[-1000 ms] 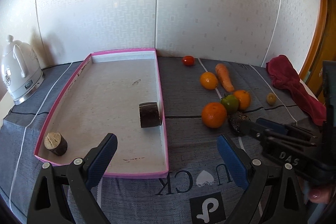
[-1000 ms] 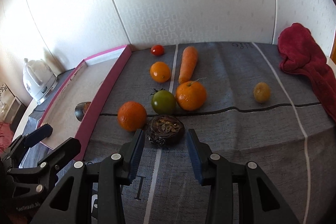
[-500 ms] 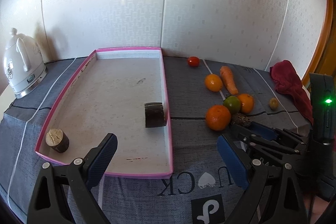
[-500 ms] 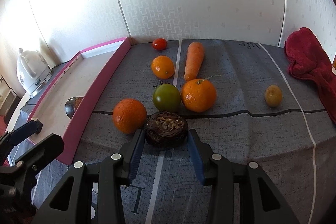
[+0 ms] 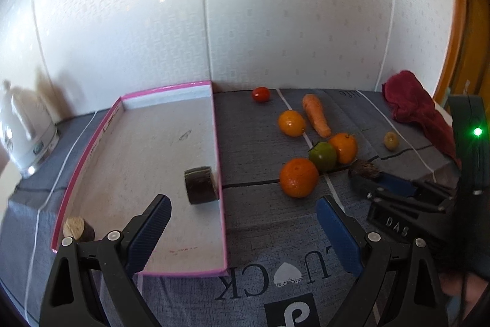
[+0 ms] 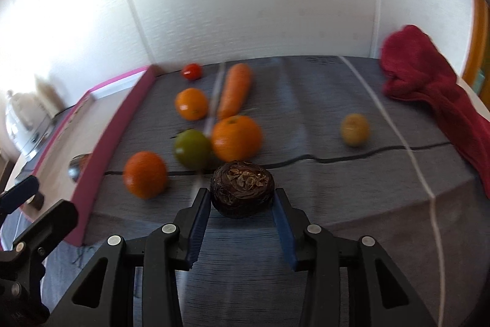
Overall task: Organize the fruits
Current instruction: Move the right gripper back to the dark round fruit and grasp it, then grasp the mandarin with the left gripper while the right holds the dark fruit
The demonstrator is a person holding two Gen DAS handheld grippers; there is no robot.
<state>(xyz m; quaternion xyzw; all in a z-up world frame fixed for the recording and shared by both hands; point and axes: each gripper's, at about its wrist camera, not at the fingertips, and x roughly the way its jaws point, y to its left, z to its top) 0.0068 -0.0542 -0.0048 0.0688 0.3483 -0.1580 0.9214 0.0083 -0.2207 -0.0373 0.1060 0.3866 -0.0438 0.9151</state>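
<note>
A dark wrinkled fruit (image 6: pixel 242 189) sits between the fingertips of my right gripper (image 6: pixel 242 195). Its jaws are closing and both blue pads press on the fruit's sides. The left wrist view shows the same fruit (image 5: pixel 364 169) at the tip of that gripper, just right of the fruit cluster. That cluster has three oranges (image 5: pixel 298 176), a green tomato (image 5: pixel 322 155), a carrot (image 5: pixel 315 115) and a red tomato (image 5: pixel 261 94). My left gripper (image 5: pixel 243 203) is open with nothing in it, over the near right corner of the pink-rimmed tray (image 5: pixel 137 149).
Two dark cut pieces (image 5: pixel 200 184) (image 5: pixel 76 229) lie in the tray. A small yellow fruit (image 5: pixel 391 140) sits alone to the right. A red cloth (image 5: pixel 419 112) is heaped at the far right edge. A white kettle (image 5: pixel 21 134) stands left of the tray.
My right gripper's fingers have closed in against the dark fruit, and its view is now blurred by motion. The left gripper's view has shifted a little sideways; it stays open.
</note>
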